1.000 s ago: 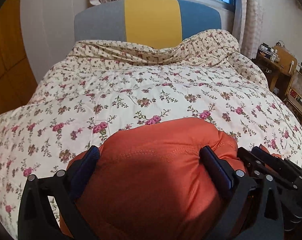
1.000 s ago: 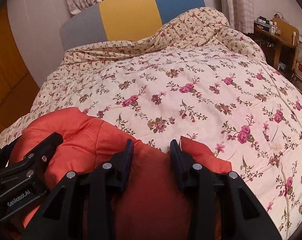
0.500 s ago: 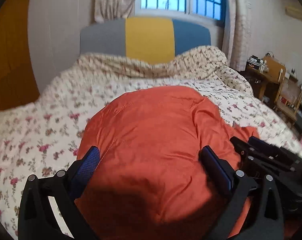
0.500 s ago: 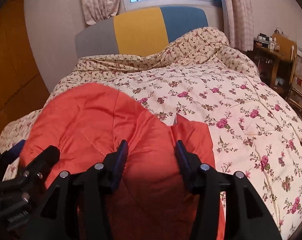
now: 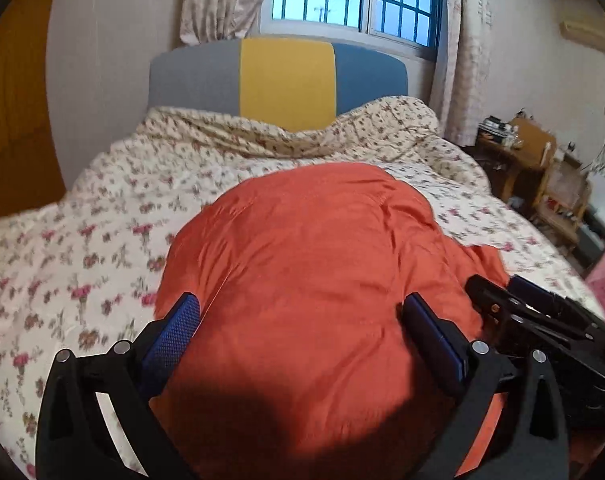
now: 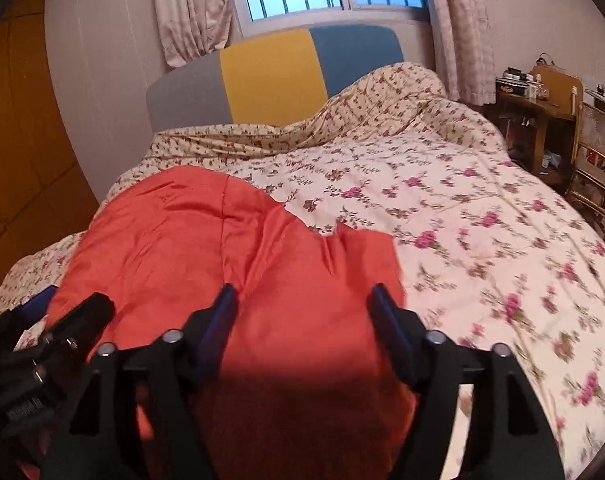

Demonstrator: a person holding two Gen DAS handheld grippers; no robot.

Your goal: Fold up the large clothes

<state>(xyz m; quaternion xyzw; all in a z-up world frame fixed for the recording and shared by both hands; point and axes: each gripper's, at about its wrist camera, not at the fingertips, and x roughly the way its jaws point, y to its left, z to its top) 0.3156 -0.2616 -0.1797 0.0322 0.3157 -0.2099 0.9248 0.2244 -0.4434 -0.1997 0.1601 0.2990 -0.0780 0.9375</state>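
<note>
Both grippers, left (image 5: 298, 312) and right (image 6: 302, 300), fingers spread, straddle puffy orange quilted garment (image 5: 322, 264) over floral bedspread (image 6: 462, 216); grip apparently loose.

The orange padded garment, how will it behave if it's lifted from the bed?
The orange garment will probably sag and drape, since it bulges softly between the gripper fingers. Its sheen suggests it may be slippery. Puffy quilting hints it is light for its bulk.

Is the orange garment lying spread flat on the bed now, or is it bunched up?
Bunched, not flat. The orange garment bulges between both grippers' fingers over the floral quilt, with creases and a doubled edge at its right side.
</note>
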